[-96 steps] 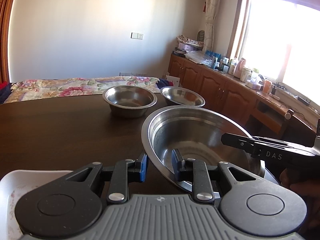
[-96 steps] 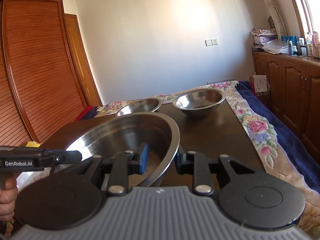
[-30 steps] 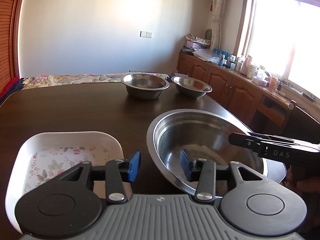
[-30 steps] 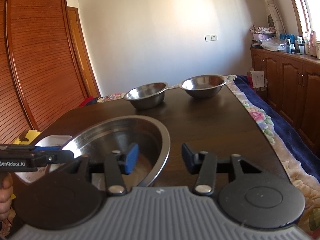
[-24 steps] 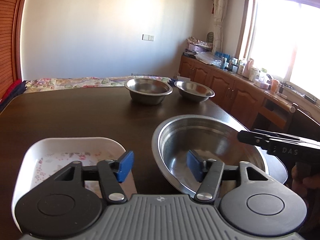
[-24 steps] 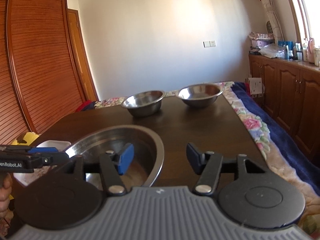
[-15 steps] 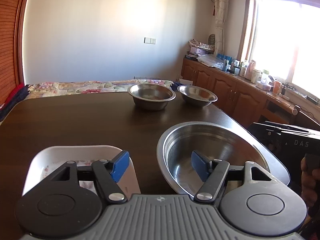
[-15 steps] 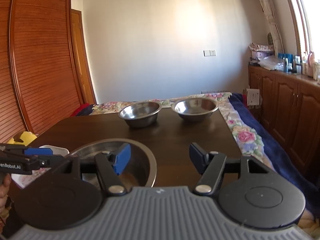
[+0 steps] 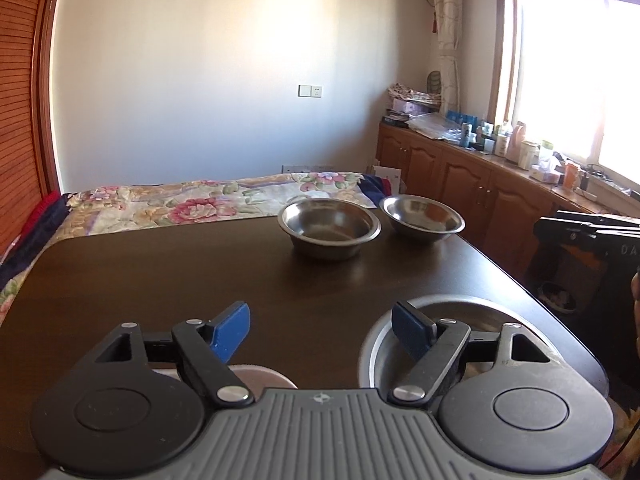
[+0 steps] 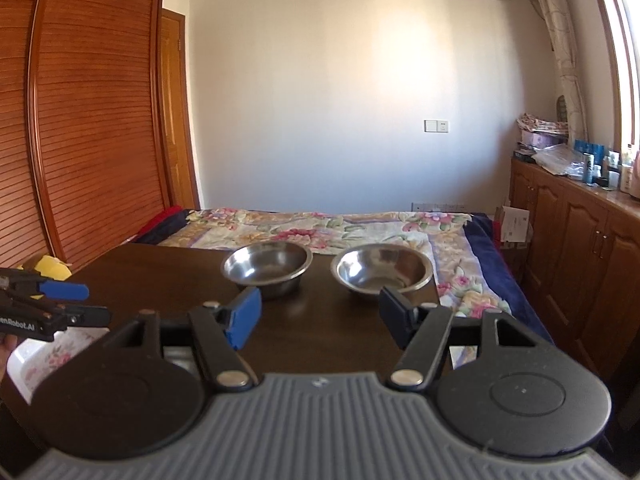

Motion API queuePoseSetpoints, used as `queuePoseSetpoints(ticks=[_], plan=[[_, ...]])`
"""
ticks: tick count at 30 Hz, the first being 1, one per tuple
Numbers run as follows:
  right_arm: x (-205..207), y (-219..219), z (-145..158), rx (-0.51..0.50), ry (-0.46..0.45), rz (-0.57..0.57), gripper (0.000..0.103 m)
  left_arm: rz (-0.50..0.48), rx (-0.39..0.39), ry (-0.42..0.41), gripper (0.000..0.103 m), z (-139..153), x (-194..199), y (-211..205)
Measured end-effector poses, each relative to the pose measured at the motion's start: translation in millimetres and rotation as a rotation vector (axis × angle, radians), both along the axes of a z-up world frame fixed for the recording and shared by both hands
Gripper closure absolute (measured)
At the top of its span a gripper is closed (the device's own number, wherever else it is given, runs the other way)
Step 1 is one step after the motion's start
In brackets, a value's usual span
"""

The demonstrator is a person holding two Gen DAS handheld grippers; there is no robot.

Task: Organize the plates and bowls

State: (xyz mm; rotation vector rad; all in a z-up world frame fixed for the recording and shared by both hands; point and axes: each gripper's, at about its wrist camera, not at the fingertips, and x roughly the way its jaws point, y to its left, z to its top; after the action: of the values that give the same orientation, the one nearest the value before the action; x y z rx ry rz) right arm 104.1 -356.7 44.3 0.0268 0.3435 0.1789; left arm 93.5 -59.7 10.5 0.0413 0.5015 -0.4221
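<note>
I hold both the left hand-held gripper [image 9: 320, 330] and the right hand-held gripper [image 10: 320, 312] with jaws spread apart, gripping nothing. The large round steel basin [image 9: 472, 312] sits empty at the dark wooden desk [image 9: 160, 280] near edge beside a white floral-lined square tray [image 10: 44, 350]. The two small steel bowls [image 10: 267, 266] at the far end, both empty, lie close to that edge, so I judge a clumsy rim grab could slide one off toward the bed.

Left gripper [image 9: 321, 330]: blue-padded fingers [image 9: 230, 330] spread wide, nothing between them, levelled forward. Right gripper [image 10: 320, 312]: fingers [image 10: 244, 316] likewise spread wide, nothing held, pointing forward, level.
</note>
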Motion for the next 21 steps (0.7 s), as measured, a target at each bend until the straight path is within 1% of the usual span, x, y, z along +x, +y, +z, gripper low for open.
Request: queuePoseSetpoints(ticks=[5,9,17,21], plan=[[23.3,0.6,5.0,-0.02,0.002,0.024,0.037,0.009,0.025,0.002,0.021,1.4,20.2,-2.2],[38.4,-2.1,10.3,-0.012,0.009,0.033,0.037,0.013,0.026,0.006,0.021,5.6,38.2,-2.0],[74.3,3.7,11.8,-0.014,0.056,0.085,0.037,0.006,0.034,-0.002,0.022,14.8,72.9,-4.8],[93.2,8.9,3.1,0.001,0.096,0.121,0.042,-0.003,0.032,0.008,0.022,16.0,91.5,-8.7]])
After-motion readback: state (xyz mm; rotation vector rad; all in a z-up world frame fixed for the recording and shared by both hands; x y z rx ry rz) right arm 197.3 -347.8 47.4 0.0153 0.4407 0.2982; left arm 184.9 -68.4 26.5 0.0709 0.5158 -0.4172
